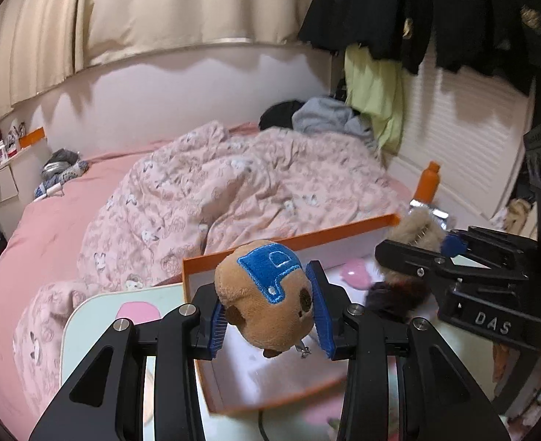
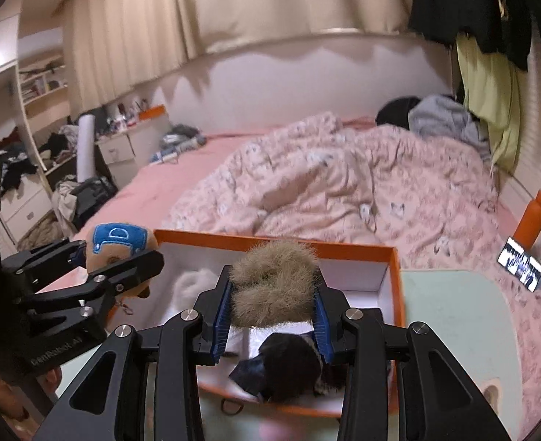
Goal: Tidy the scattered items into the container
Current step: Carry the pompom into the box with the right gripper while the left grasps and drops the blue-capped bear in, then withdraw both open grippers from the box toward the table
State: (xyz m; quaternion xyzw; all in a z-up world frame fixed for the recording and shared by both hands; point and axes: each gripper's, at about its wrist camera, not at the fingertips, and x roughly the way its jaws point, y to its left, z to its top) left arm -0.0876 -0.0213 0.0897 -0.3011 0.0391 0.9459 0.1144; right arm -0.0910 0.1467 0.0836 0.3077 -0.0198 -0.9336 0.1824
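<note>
The left gripper point(image 1: 270, 310) clamps a brown plush head point(image 1: 264, 296) (blue patch on top) over the near left corner of the orange box point(image 2: 395, 279), while the right gripper point(image 2: 273, 312) squeezes a furry tan toy point(image 2: 276, 286) above the box's middle.
</note>
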